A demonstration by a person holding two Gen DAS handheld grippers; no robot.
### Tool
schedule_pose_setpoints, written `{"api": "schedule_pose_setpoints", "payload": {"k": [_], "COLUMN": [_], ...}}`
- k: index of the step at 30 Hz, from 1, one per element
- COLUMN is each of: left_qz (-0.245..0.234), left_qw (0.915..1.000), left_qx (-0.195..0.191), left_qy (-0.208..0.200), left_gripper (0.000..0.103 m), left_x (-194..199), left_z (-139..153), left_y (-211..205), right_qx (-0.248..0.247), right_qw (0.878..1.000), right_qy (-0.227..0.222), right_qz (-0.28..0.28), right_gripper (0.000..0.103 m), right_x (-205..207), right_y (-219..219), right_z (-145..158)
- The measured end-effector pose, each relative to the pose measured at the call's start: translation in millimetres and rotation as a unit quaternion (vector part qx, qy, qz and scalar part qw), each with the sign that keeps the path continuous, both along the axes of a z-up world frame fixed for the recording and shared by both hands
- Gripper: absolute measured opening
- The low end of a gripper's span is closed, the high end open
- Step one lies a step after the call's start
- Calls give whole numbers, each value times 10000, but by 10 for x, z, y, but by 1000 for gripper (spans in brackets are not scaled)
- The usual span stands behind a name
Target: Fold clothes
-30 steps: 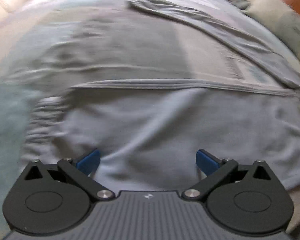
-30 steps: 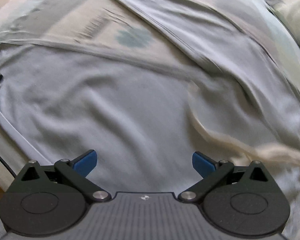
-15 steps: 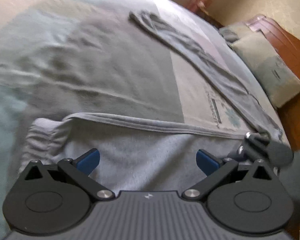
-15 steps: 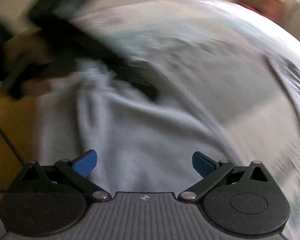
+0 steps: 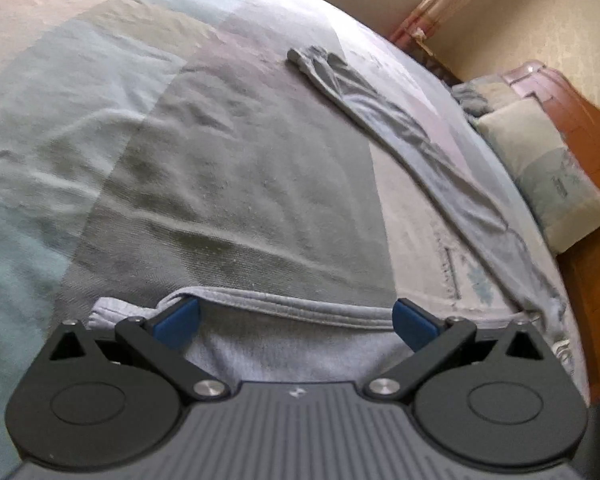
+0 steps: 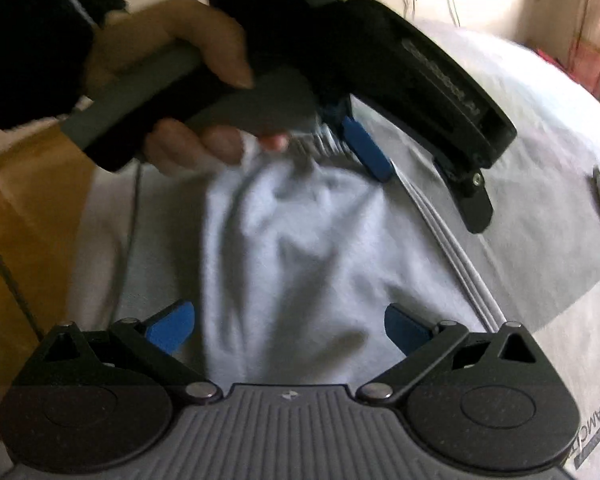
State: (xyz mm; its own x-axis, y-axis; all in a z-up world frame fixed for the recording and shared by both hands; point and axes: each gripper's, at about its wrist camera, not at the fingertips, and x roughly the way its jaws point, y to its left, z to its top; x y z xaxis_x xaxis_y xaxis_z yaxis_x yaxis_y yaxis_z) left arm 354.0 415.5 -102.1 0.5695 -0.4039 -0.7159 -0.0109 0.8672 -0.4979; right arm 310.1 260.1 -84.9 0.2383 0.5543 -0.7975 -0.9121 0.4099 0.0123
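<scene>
bedspread: patchwork grey, teal, beige | pillow: right edge | headboard: reddish wood behind pillow

Soft daylight fills both views, brightest at the top, where the far edge of the patchwork bedspread bleaches nearly white. The left wrist view is fairly sharp, with mild softness over the long grey cotton sleeve; low creases cast faint shadows. The right wrist view is dimmer and smeared: the person's hand and the black plastic handheld gripper it holds blur heavily, backlit and dark. Fisheye curvature bends both frames' edges, corners vignetted black.
</scene>
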Motion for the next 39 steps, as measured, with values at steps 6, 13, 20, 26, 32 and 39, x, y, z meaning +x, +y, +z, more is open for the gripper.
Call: {"api": "schedule_pose_setpoints", "payload": {"k": [6, 13, 20, 26, 32, 39], "left_qz": [191, -319, -535, -742, -758, -630], "left_qw": [9998, 9972, 9898, 9630, 9571, 9517], "left_qx": [85, 613, 1273, 2583, 2796, 2938], "left_qy": [19, 288, 341, -204, 20, 622], "left_gripper": [102, 102, 102, 102, 103, 102], "left_x": [-156, -388, -724, -929, -955, -945], "left_z": [209, 304, 152, 75, -182, -124], "left_y": [104, -166, -649, -1161, -1177, -1119], "right_qx": [72, 517, -13, -268, -306, -131], "right_qw": [9969, 9872, 9504, 8873, 8736, 8722], "right_qy": [688, 750, 217, 218, 240, 50], "right_qz": [-373, -1309, -3102, -4599, -4852, -4890], "right_gripper": [103, 103, 103, 103, 103, 103], "right_x": [-45, -158, -62, -126, -262, -255], "right_y": [170, -238, -1223, -2051, -2182, -2141], "right_z": [-79, 217, 184, -68, -388, -480]}}
